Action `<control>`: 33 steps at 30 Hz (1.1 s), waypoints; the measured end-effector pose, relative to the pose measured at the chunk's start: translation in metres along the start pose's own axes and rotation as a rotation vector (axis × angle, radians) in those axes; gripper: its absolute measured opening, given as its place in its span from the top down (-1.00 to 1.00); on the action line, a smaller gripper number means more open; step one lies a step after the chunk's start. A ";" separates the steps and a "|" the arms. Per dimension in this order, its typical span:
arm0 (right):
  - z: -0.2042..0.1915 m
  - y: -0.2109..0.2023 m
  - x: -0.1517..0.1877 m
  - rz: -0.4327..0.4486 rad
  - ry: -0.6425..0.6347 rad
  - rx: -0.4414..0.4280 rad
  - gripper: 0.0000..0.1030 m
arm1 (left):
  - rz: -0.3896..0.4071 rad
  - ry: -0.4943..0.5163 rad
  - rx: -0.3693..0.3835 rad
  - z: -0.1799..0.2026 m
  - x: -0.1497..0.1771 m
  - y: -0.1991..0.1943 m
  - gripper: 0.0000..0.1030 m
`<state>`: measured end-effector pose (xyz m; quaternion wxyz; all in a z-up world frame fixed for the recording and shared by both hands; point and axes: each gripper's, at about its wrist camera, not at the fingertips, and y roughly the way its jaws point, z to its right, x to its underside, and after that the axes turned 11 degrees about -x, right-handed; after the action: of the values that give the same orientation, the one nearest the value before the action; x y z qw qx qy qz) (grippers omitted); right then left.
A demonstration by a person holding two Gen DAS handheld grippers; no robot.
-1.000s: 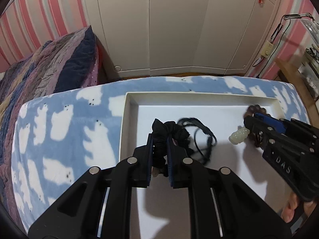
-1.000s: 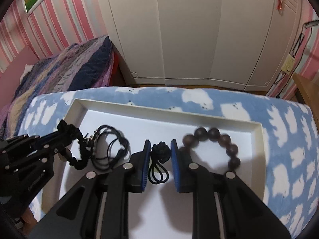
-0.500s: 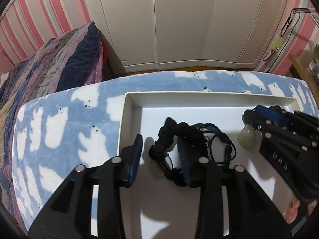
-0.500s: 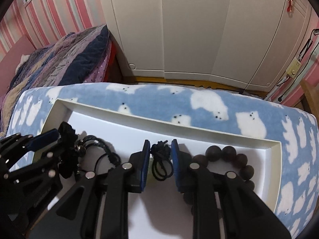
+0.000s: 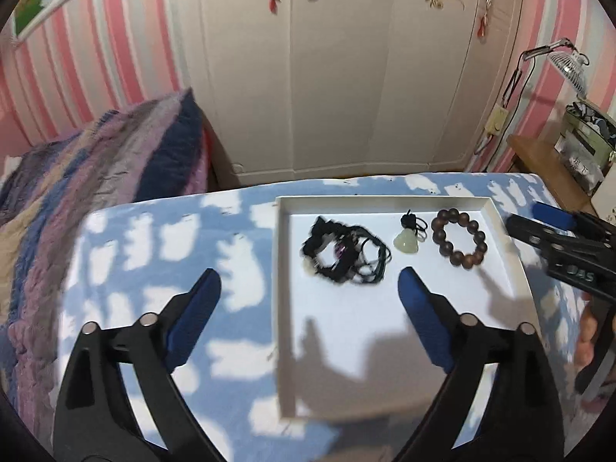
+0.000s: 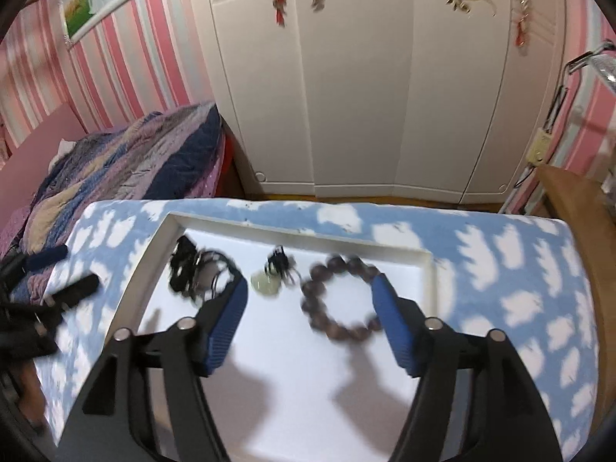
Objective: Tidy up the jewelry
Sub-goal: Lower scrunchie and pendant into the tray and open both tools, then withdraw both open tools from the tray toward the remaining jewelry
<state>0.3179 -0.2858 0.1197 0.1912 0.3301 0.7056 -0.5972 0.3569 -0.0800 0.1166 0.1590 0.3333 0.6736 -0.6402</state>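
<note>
Both claws have just been opening: your left claw (image 5: 308,304) and right claw (image 6: 308,308) stand spread, nothing between them. Black cords (image 5: 342,250), jade pendant (image 5: 406,242) and bead bracelet (image 5: 460,242) lie across the white tray (image 5: 285,308), pendant cord toward the far rim. Cords could tangle and drag neighbours if regripped.

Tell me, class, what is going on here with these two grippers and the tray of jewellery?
A person is sorting jewellery with a gripper in each hand. Three pieces lie in a row in the white tray: a black cord tangle, a pale green pendant and a brown bead bracelet. The left gripper and right gripper have just been opening. Both now hang open above the tray with nothing between the jaws, so every piece lies free.
</note>
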 end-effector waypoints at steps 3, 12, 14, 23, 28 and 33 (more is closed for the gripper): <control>0.006 -0.042 0.032 0.024 -0.003 0.019 -0.49 | 0.025 -0.010 -0.036 -0.016 0.024 -0.035 -0.93; 0.015 -0.094 0.114 0.016 0.011 0.038 -0.53 | -0.042 -0.061 -0.007 -0.039 0.100 -0.080 -0.94; 0.015 -0.101 0.124 0.017 0.017 0.048 -0.53 | -0.055 -0.063 -0.014 -0.036 0.113 -0.082 -0.94; -0.001 -0.122 0.161 0.008 0.010 0.036 -0.53 | -0.124 -0.082 0.000 -0.023 0.156 -0.096 -0.94; -0.016 -0.110 0.185 -0.056 0.009 0.030 -0.52 | -0.164 -0.072 -0.010 -0.010 0.178 -0.096 -0.94; -0.032 -0.097 0.201 -0.093 0.003 0.039 -0.52 | -0.218 -0.092 0.004 0.000 0.194 -0.086 -0.94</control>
<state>0.1117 -0.2140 0.0626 0.1557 0.3013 0.7086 -0.6188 0.1593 -0.0282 0.0574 0.1183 0.2287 0.6965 -0.6698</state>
